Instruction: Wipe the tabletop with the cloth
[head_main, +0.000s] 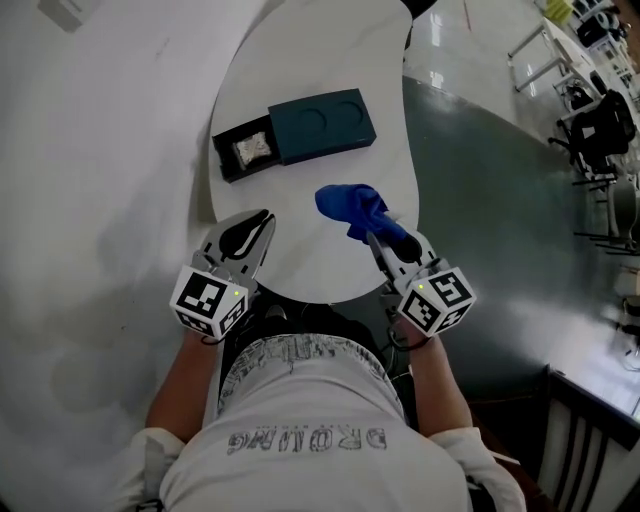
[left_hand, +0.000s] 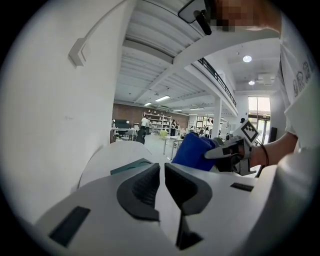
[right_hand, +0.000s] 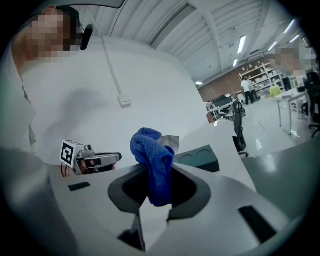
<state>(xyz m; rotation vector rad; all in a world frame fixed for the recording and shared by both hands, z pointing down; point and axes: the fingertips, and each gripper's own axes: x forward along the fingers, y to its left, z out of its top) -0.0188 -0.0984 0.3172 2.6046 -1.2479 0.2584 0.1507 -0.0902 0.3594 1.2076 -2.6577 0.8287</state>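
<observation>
**While the Left Gripper Is Idling, the Right One Is Gripping the Blue Cloth**

Where the person is standing at the near edge of the white oval table (head_main: 300, 50), both grippers are pointing out over it. The right gripper (head_main: 385, 240) is clamping the blue cloth (head_main: 355, 208) between its fingers. In the right gripper view, the cloth (right_hand: 152, 160) is filling the gap of that gripper (right_hand: 159, 172), with a bunched fold rising above the fingers and a short end hanging below them. In the head view the cloth is sitting over the near middle of the table, right of centre. Whether it is touching the surface cannot be told.

The left gripper (head_main: 258, 222) is hovering over the table's near left edge, well apart from the cloth. In its own view, its fingers (left_hand: 145, 187) are standing nearly together with only a thin slit between them, and nothing is sitting in that slit.

Farther back on the table, a dark teal box (head_main: 322, 124) with two round recesses in its top is lying flat. A black tray (head_main: 245, 150) is touching its left end and holding something pale and crumpled. Both are lying well clear of the grippers.
</observation>
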